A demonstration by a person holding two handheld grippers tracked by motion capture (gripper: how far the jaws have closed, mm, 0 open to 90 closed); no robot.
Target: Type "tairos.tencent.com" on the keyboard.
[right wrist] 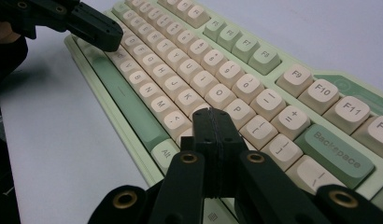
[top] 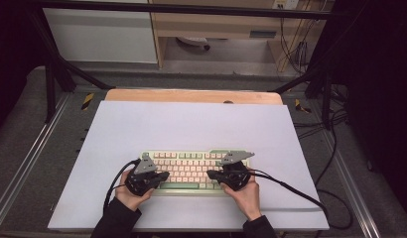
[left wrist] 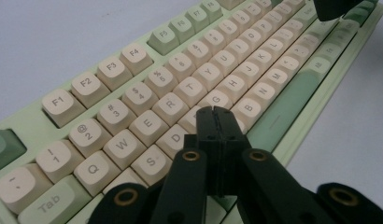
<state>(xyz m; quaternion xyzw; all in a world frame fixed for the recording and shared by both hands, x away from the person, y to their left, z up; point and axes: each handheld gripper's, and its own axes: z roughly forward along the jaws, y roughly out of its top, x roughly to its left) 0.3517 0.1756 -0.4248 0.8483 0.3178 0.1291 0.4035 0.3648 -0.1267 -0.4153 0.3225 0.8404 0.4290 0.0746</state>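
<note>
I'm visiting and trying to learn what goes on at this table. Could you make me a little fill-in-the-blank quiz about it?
1. The keyboard lies on a large ____ sheet.
2. The fingers of the left gripper are pressed ____.
3. In the right gripper view, the green key beside the right gripper reads ____.
4. The keyboard's long bar is coloured ____.

Missing words: white; together; Backspace; green

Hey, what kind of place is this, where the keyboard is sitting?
Probably a lab or workshop recording station, not a home desk. A white board on a wooden table holds the keyboard, a black metal frame surrounds it, and loose cables hang by the furniture behind.
</note>
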